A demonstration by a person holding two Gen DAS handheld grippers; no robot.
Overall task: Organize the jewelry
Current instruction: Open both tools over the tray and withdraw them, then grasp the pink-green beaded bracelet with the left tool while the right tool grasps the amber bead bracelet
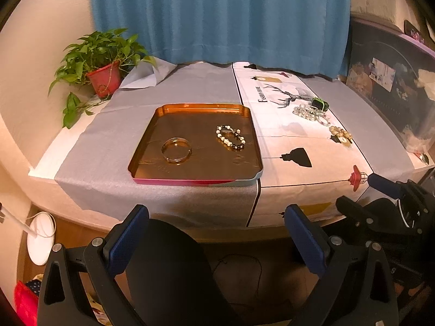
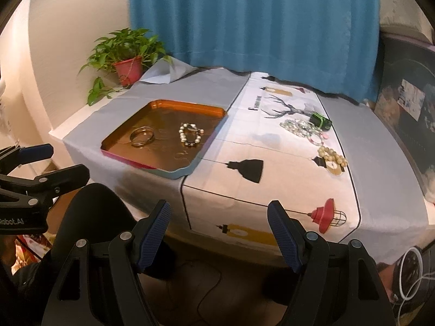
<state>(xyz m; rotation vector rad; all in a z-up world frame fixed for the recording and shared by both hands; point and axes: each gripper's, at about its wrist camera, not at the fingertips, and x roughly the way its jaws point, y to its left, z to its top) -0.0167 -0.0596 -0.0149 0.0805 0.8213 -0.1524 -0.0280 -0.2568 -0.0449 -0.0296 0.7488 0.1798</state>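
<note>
An orange metal tray (image 1: pixel 174 175) (image 2: pixel 119 135) lies on the grey cloth. In it are gold bangles (image 1: pixel 176 149) (image 2: pixel 142 135) and a black-and-white bead bracelet (image 1: pixel 231 137) (image 2: pixel 190 135). On the printed cloth to the right lie clear crystal bracelets (image 1: pixel 308 110) (image 2: pixel 297 125), a pink bracelet (image 2: pixel 316 138), a cream bead bracelet (image 1: pixel 340 133) (image 2: pixel 332 156) and a small green-and-black box (image 1: pixel 320 103) (image 2: pixel 321 121). My left gripper (image 1: pixel 216 231) and right gripper (image 2: pixel 218 231) both hang open and empty in front of the table's near edge, well short of the jewelry.
A potted plant (image 1: pixel 102 62) (image 2: pixel 127 59) stands at the table's back left corner, a blue curtain (image 1: pixel 217 13) behind. A dark chair back (image 1: pixel 168 269) sits below the left gripper. Dark cluttered boxes (image 1: pixel 394 87) stand to the right. A white lamp base (image 1: pixel 40 240) lies on the floor.
</note>
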